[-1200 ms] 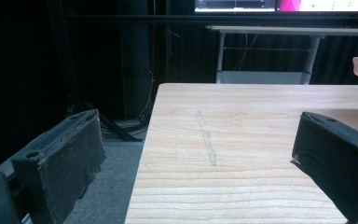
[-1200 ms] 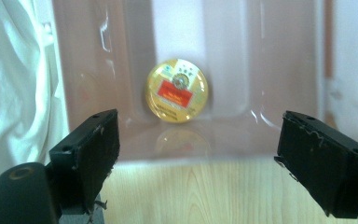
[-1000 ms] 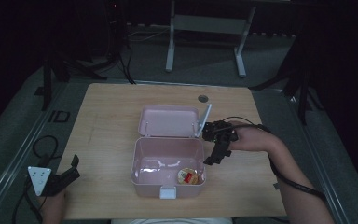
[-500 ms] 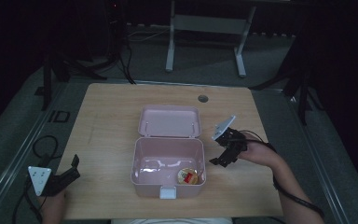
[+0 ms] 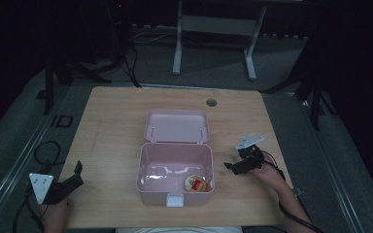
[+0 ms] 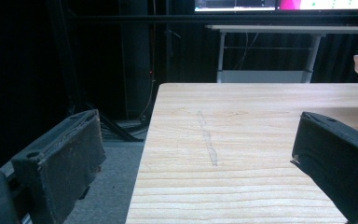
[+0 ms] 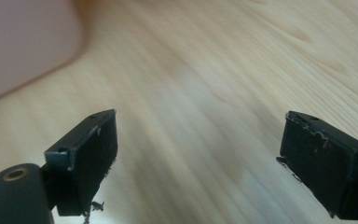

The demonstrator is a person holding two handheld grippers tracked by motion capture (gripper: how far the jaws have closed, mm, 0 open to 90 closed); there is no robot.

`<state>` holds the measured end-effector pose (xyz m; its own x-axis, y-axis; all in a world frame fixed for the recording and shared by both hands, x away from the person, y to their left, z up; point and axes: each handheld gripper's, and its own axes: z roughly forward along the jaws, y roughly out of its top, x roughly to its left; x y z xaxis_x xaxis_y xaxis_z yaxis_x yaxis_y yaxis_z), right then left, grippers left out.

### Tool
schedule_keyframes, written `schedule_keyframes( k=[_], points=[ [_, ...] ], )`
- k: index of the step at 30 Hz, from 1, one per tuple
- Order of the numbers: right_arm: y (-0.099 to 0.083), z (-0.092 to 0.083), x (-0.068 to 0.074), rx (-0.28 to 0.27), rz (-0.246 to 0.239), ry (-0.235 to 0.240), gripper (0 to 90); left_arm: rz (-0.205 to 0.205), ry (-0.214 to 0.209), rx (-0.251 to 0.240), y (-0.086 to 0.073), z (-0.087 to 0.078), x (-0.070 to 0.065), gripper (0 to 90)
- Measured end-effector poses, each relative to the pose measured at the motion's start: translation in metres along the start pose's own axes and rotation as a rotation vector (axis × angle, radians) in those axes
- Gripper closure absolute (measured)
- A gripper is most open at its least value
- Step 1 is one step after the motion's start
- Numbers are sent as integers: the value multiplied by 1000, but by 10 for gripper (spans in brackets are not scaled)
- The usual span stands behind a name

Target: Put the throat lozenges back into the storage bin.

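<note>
An open pink box sits mid-table with its lid laid back flat. Inside, near the front right corner, lies a small round orange and red item. My right gripper is just right of the box, low over the table, open with nothing between its jaws; its own view looks down at bare wood with the pink box wall at the upper left. My left gripper rests at the table's front left corner, open and empty, and in its own view it points along the tabletop.
The wooden table has a round cable hole near its far edge. A white desk frame stands on the floor beyond. Cables trail off the left side.
My right gripper has drawn back from over the box's right rim, rightward and toward the front, and now stands low beside the box. The left gripper has stayed put.
</note>
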<state>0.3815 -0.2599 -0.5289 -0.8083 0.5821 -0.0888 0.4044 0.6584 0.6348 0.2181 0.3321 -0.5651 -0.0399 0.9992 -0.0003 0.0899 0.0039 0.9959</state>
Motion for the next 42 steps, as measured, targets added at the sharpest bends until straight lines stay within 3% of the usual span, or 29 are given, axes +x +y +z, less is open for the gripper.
schedule_keyframes(
  k=[4, 5, 9, 18, 20, 23, 27, 31, 42],
  points=[
    [-17, -6, -11, -116, 88, -144, 104, 0, -1, 1, 0, 0, 0, 25],
    [-22, -8, -15, -144, 118, -201, 104, 0, -1, 1, 0, 0, 0, 25],
    [-38, -18, -25, -195, 205, -303, 104, 0, 0, 2, 0, 0, 0, 25],
    [-68, -30, -36, -164, 316, -449, 104, 3, 3, 1, 0, 0, -1, 24],
    [-73, -33, -36, -162, 357, -534, 104, 4, 2, 0, 0, 0, -1, 25],
    [-80, -38, -35, -181, 396, -567, 105, 2, 2, 0, 0, 0, -1, 24],
    [-84, -40, -33, -171, 416, -604, 105, 6, 3, 2, 0, 0, -1, 25],
    [-88, -44, -31, -200, 442, -636, 105, 7, 3, 3, 0, 0, -1, 25],
    [-93, -48, -33, -226, 497, -614, 104, 7, 2, 1, 0, 0, -1, 24]
  ],
)
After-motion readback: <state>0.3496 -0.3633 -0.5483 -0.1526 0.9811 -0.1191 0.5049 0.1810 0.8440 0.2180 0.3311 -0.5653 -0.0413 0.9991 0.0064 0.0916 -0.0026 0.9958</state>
